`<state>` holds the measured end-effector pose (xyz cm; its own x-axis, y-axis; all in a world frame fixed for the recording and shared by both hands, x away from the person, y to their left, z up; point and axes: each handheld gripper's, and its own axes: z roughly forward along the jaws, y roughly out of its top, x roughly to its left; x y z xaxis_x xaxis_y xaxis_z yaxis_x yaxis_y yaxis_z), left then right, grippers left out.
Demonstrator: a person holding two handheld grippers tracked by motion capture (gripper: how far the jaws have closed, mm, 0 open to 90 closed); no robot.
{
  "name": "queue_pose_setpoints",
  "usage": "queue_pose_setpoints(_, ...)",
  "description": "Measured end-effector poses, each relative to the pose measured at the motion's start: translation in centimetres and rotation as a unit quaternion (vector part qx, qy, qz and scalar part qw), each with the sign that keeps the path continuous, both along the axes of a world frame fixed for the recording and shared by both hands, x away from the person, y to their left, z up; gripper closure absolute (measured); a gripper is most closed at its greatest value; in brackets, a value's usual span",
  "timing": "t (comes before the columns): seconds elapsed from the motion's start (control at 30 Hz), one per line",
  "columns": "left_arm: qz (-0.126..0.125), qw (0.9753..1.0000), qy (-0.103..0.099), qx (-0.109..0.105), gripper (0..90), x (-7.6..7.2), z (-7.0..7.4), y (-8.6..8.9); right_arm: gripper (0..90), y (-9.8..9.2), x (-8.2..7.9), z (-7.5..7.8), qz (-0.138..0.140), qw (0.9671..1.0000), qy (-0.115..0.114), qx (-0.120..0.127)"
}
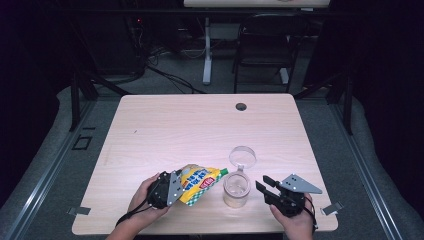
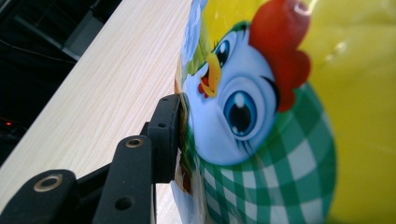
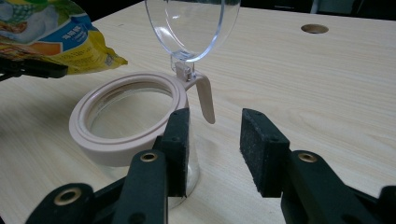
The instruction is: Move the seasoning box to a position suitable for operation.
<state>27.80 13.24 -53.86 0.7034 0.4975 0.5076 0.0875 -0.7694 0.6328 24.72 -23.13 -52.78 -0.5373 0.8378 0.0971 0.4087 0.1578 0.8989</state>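
— Near the six-o'clock edge of the tabletop (image 1: 165, 125), what can't you make out?

— In the left gripper view one finger (image 2: 166, 135) presses the snack bag's (image 1: 200, 183) edge; the other finger is hidden behind the bag. The bag's lettering is too small to read in the high view, and the chicken picture runs off the frame in the left gripper view. Whether the jar (image 1: 236, 190) holds anything, I cannot tell.

— Count things for me.

— One yellow snack bag, one clear jar with one hinged lid (image 1: 243, 156), two grippers, one grommet hole (image 1: 241, 106) toward twelve o'clock.

— Which way does the bag lie?

— Its long axis runs roughly nine to three, tilted a little; the narrow end points toward three o'clock, almost at the jar's rim. The left gripper (image 1: 167, 189) clamps the wide nine-o'clock end.

— And the other one?

— The right gripper (image 1: 264, 184) sits at the jar's three-o'clock side, fingers spread wide, holding nothing; one finger (image 3: 177, 149) is just beside the glass. The lid stands swung open toward twelve.
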Motion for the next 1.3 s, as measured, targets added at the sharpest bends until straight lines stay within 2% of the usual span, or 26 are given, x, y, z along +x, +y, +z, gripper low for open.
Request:
queue_pose_setpoints(0.43, 0.006, 0.9996, -0.015, 0.021, 58.4, 0.0, -0.3, -0.2, 59.8, 0.3, -0.1, 0.1, 0.001, 0.9999, -0.010, -0.007)
queue_pose_setpoints(0.7, 0.007, 0.9988, -0.034, 0.033, 58.3, -0.2, -0.4, -0.5, 58.3, 0.8, -0.3, 0.3, 0.013, 0.9989, -0.027, -0.035)
queue_pose_setpoints(0.77, 0.005, 0.9981, -0.038, 0.048, 58.4, -0.4, -0.3, -0.6, 57.9, 0.9, -0.4, 0.3, 0.015, 0.9984, -0.032, -0.043)
queue_pose_setpoints(0.9, 0.000, 0.9973, -0.048, 0.056, 58.4, -0.6, -0.3, -0.9, 57.4, 0.9, -0.4, 0.4, 0.016, 0.9984, -0.037, -0.039)
queue_pose_setpoints(0.97, 0.000, 0.9971, -0.046, 0.060, 58.4, -0.6, -0.3, -1.0, 57.3, 0.9, -0.4, 0.4, 0.016, 0.9986, -0.037, -0.035)
queue_pose_setpoints(1.07, -0.002, 0.9965, -0.054, 0.064, 58.4, -0.7, -0.4, -1.1, 57.3, 0.8, -0.3, 0.4, 0.020, 0.9989, -0.028, -0.033)
queue_pose_setpoints(1.3, 0.001, 0.9956, -0.058, 0.073, 58.4, -0.7, -0.3, -1.2, 57.5, 0.7, -0.4, 0.4, 0.024, 0.9993, -0.019, -0.024)
